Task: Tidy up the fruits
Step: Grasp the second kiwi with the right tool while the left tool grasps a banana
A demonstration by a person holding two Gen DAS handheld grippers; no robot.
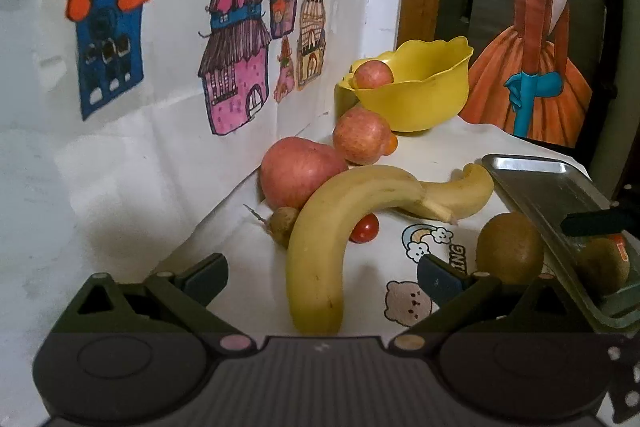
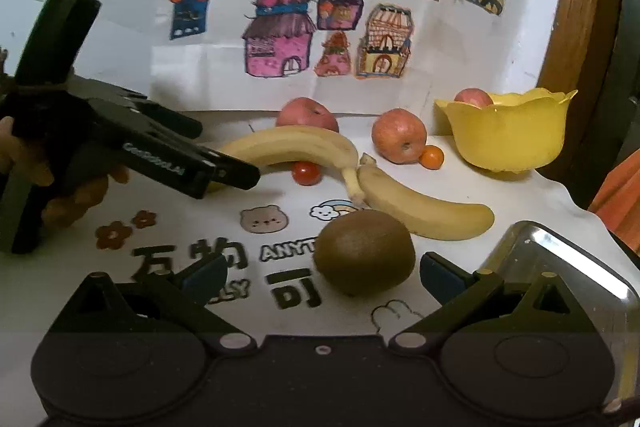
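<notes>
Right wrist view: one apple (image 2: 472, 97) in yellow bowl (image 2: 508, 135) upper right, bananas (image 2: 292, 145), kiwi (image 2: 364, 251) loose, both grippers (image 2: 323, 277) wide, empty.

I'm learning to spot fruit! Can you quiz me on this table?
1. True or false: the yellow bowl holds an apple.
2. How many bananas lie on the cloth?
3. What sits between the open right tongs: A tomato, B kiwi, C orange?

Key: 1 true. 2 two: one by the left tongs, another beside it. 3 B, the kiwi.
</notes>
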